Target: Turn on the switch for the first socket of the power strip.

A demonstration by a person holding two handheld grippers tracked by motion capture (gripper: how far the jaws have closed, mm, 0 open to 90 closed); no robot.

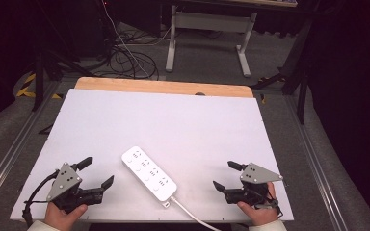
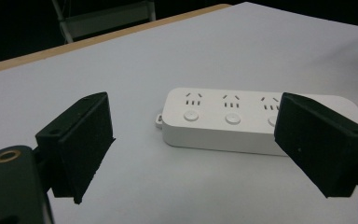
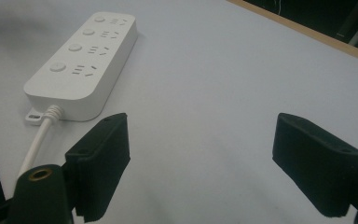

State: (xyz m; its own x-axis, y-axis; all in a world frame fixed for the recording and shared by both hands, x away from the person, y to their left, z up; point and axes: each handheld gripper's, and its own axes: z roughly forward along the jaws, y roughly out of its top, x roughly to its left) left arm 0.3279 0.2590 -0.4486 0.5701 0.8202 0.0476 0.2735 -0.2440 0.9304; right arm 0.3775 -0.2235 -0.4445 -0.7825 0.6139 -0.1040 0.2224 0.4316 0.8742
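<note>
A white power strip (image 1: 149,173) with several sockets and round buttons lies diagonally near the table's front edge, its white cable (image 1: 192,216) running off the front. My left gripper (image 1: 96,172) rests at the front left, open and empty, jaws pointing toward the strip. In the left gripper view the strip (image 2: 242,119) lies just beyond the gripper (image 2: 205,149), partly behind the right jaw. My right gripper (image 1: 226,175) sits at the front right, open and empty. The right gripper view has the strip (image 3: 81,65) and its cable (image 3: 35,144) at the upper left, beside the gripper (image 3: 200,165).
The white table top (image 1: 173,125) has a wooden strip (image 1: 164,87) along its far edge. Beyond it stand a white desk frame (image 1: 209,33) and tangled floor cables (image 1: 130,57). Metal rails (image 1: 318,163) run along both sides of the table.
</note>
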